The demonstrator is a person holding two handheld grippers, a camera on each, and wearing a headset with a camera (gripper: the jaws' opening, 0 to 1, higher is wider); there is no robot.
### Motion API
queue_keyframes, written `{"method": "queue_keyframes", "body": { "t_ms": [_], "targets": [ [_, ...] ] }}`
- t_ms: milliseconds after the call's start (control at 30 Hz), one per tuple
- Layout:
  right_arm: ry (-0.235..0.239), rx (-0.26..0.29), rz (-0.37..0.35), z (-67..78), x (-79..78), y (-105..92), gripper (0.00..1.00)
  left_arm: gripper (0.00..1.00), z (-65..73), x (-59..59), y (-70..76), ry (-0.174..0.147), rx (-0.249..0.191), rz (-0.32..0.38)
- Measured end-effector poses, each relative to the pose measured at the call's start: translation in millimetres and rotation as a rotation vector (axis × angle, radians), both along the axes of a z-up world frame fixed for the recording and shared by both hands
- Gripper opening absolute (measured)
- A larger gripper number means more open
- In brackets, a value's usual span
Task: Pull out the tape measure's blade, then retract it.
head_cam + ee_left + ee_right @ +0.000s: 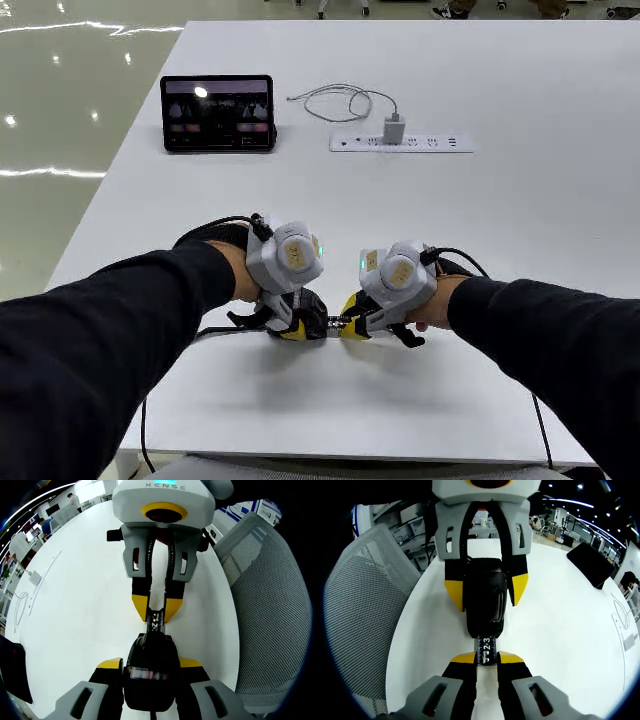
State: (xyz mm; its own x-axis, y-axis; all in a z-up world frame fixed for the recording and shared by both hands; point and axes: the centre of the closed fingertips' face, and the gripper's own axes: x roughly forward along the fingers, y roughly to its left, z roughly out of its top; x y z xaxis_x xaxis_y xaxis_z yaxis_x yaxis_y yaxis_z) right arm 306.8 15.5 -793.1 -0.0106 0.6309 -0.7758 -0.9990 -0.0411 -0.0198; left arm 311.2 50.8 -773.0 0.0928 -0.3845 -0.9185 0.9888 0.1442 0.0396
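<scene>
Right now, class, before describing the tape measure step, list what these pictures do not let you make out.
1. The blade's end hook: right gripper view, hidden between the right gripper's shut jaws.
2. Label on the tape measure case: left gripper view, just a blurred patch; the left gripper holds the case.
3. Tablet screen: head view, too small to read.

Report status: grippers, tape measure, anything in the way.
Left gripper shut on tape measure. Right gripper shut on blade tip, blade barely out. Tablet and power strip far across the table, off the pull line.
</scene>
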Motion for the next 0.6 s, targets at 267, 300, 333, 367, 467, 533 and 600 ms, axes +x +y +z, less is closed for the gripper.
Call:
{"method": "queue_keyframes", "body": {
  "t_ms": [267, 300, 333, 367, 467, 533, 600],
  "targets": [
    [-0.002, 0.002, -0.007, 0.6, -1.3, -1.5, 0.1, 0.36, -0.5, -0.3, -0.5, -0.006, 0.008, -0.01],
    [-0.004, 0.002, -0.006, 0.5, -1.4, -1.5, 0.1, 0.36, -0.5, -0.6, -0.7, -0.006, 0.008, -0.01],
    [-0.008, 0.004, -0.005, 0.7, -1.5, -2.2, 0.1, 0.36, -0.5, -0.7, -0.8, -0.006, 0.007, -0.01],
    [-0.004, 0.007, -0.013, 0.9, -1.3, -2.2, 0.1, 0.36, -0.5, -0.6, -0.8, -0.005, 0.008, -0.01],
    [-0.006, 0.008, -0.013, 1.0, -0.7, -4.3, 0.1, 0.36, -0.4, -0.7, -1.1, -0.005, 0.01, -0.009],
    [-0.006, 0.008, -0.016, 1.0, -0.5, -5.9, 0.1, 0.36, -0.5, -0.6, -1.0, -0.006, 0.01, -0.009],
    [-0.004, 0.009, -0.02, 1.0, -0.1, -7.5, 0.1, 0.36, -0.6, -0.6, -1.0, -0.006, 0.01, -0.009]
  ]
}}
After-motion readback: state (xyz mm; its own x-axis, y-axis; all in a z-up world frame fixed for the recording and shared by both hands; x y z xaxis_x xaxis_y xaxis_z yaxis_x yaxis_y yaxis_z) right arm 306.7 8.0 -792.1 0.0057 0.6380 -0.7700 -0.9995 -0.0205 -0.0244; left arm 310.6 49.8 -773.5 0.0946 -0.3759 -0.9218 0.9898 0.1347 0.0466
